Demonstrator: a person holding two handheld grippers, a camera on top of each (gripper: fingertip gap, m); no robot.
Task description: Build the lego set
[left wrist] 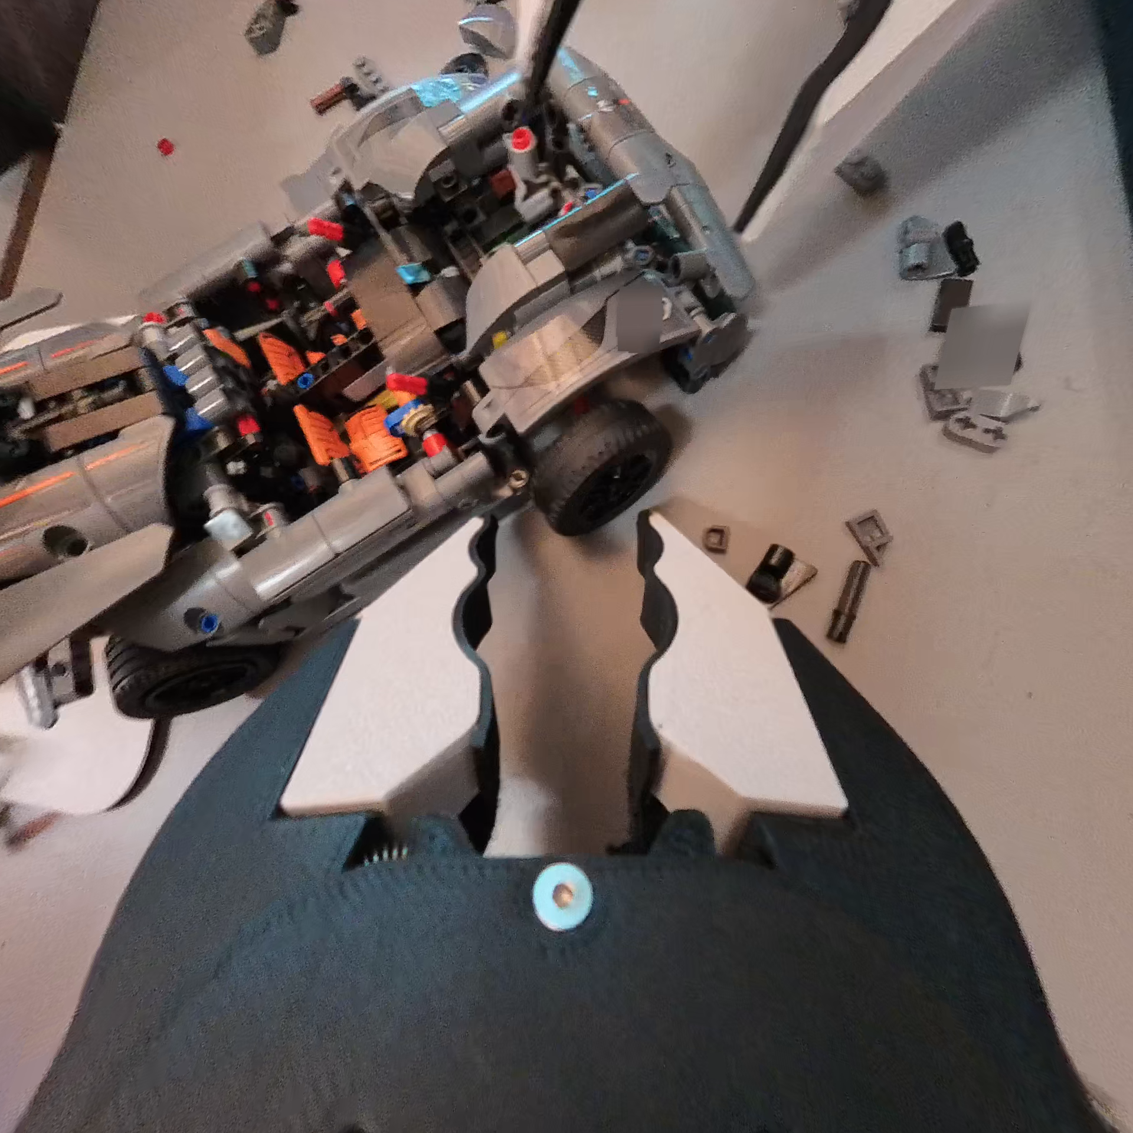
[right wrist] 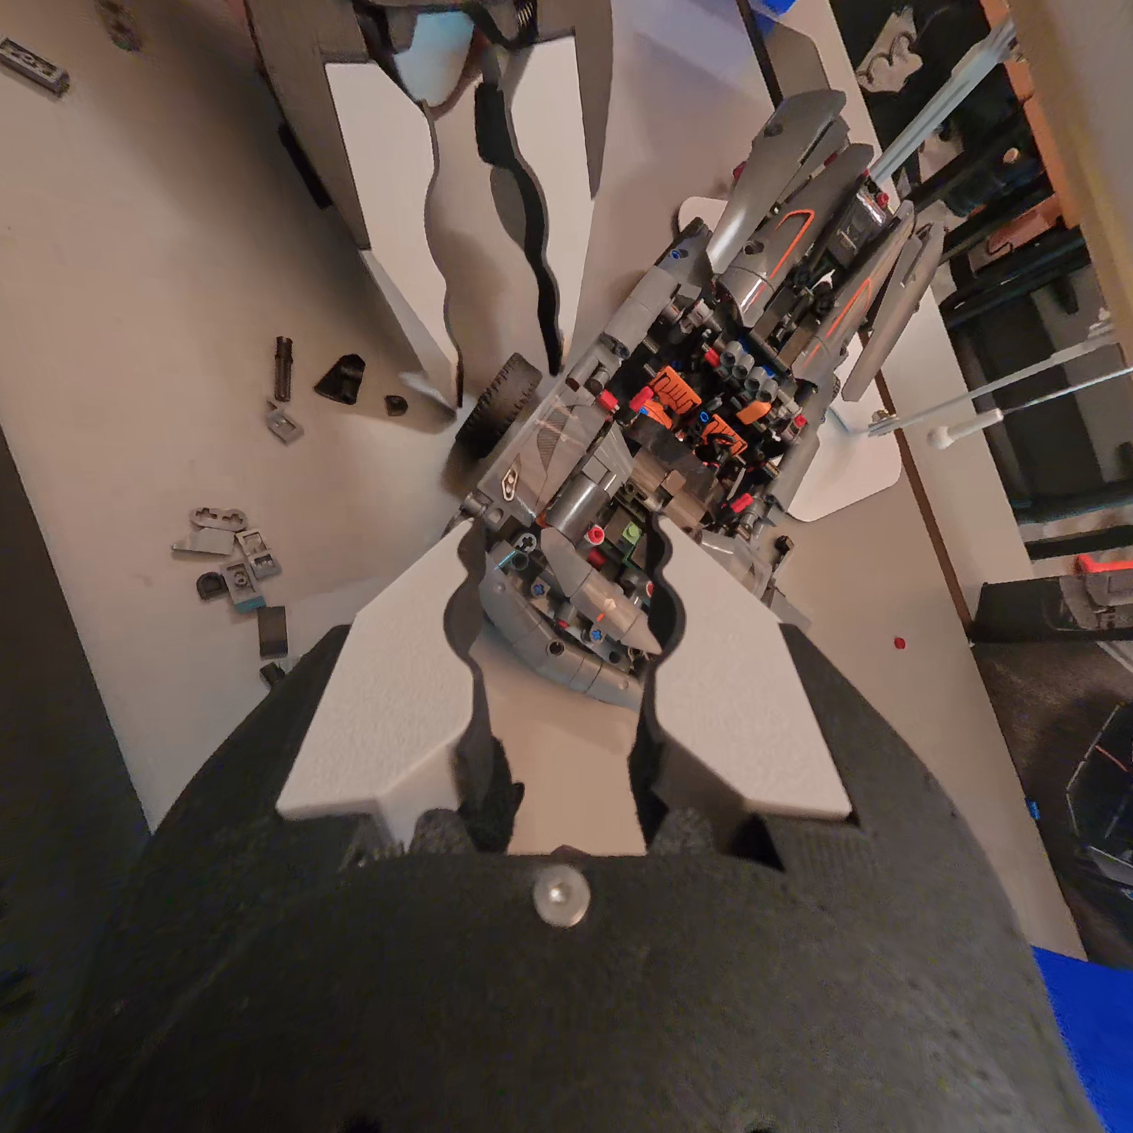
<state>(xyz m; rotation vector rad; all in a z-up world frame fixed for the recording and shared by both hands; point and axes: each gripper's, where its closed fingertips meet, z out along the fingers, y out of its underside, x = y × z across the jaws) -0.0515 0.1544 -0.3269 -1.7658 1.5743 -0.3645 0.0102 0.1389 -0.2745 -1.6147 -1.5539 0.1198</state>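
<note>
Lego car: grey, on white table, rear cropped at 9 o'clock. Left gripper: jaws apart, empty, by front wheel. Right gripper: apart over nose, contact unclear. Loose pieces: blurry.

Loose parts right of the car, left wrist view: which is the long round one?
The dark pin, standing apart below the square grey plate; the others are flat or blocky.

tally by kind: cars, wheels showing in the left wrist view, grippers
car: 1
wheels: 2
grippers: 2, left gripper and right gripper
total: 5
</note>
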